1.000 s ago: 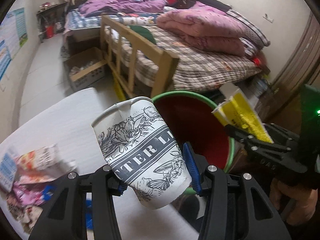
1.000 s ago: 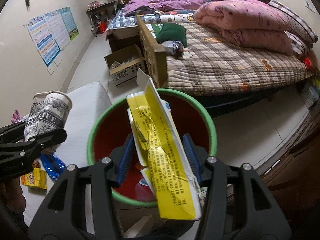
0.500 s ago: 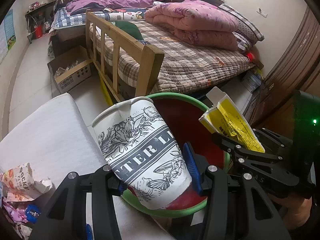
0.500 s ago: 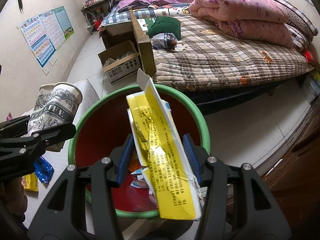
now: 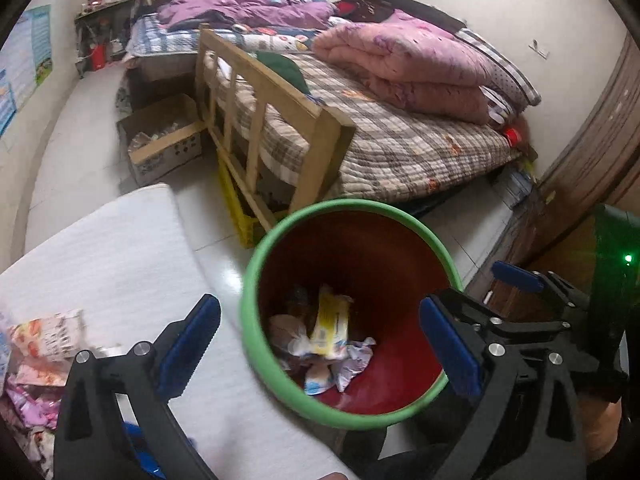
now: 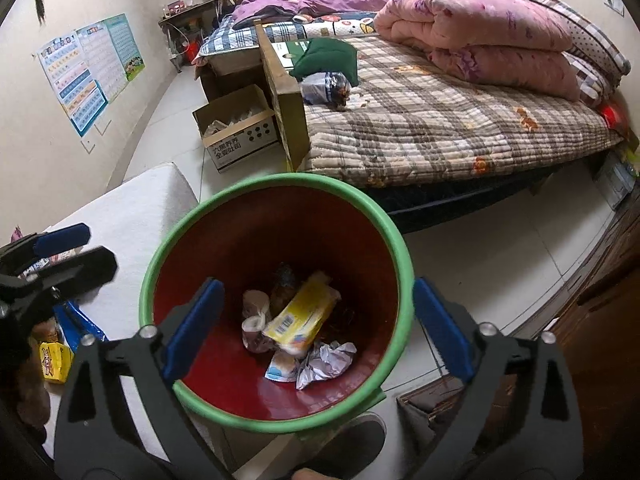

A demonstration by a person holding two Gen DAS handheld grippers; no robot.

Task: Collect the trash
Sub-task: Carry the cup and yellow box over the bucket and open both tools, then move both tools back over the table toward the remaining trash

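Hovering over the bin [image 6: 276,420], I have both tools spread wide with nothing between the jaws. The left gripper [image 5: 320,344] has just been opening, and its blue pads stand either side of the bin's near-left rim, touching nothing. The right gripper [image 6: 316,328] has just been opening too; from its own camera the pads frame the mouth of the bin, clear of the green rim.

The bin is red inside with a green lip, standing on the floor just beside the right edge of the white worktop [image 5: 120,264]. At its bottom lies the yellow carton [image 6: 300,320], flat and tilted, barcode end towards me. Just left of it lies the paper cup [image 6: 256,312] on its side, partly under the carton. A crumpled silver wrapper [image 6: 326,362] and a small pale packet [image 6: 282,368] lie on the near side of the heap, and something dark sits at the far side that I cannot make out.

On the worktop at the near left a pile of loose wrappers [image 5: 36,356] sits beside the left tool. From the right camera I also see a yellow packet [image 6: 54,362] and a blue wrapper [image 6: 78,328] there, under the left tool's arm.

Beyond the bin is the bed [image 6: 440,128] with a checked cover and a folded pink quilt [image 6: 480,36], and a cardboard box [image 6: 236,136] stands on the floor at the far left.
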